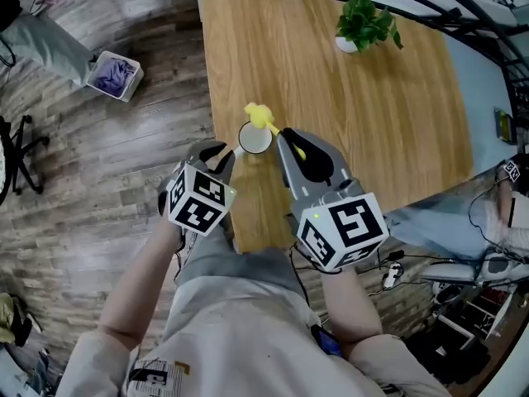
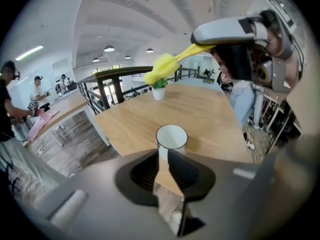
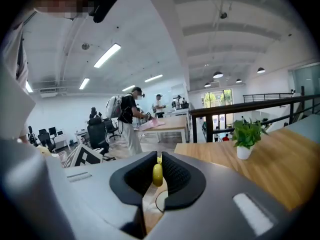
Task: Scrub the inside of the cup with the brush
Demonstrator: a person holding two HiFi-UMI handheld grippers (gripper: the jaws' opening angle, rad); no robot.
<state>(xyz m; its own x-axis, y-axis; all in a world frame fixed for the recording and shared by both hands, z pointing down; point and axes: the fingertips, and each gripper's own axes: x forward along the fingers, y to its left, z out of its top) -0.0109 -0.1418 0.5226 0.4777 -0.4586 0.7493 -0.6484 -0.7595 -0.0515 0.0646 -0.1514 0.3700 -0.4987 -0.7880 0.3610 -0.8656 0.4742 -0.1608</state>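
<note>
Wooden table (image 1: 372,122), white cup (image 1: 254,138), yellow brush (image 1: 263,117) above

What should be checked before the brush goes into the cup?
1. Right gripper clamps the yellow brush by its handle: ok.
2. Left gripper pinches the white cup at its near side: ok.
3. Cup mouth faces up and looks empty: ok.
4. Brush head inside the cup: not ok; it hangs above the rim, outside.
5. Potted plant out of the way: ok, it stands at the table's far side.
6. Cup resting on the table: cannot tell.
</note>
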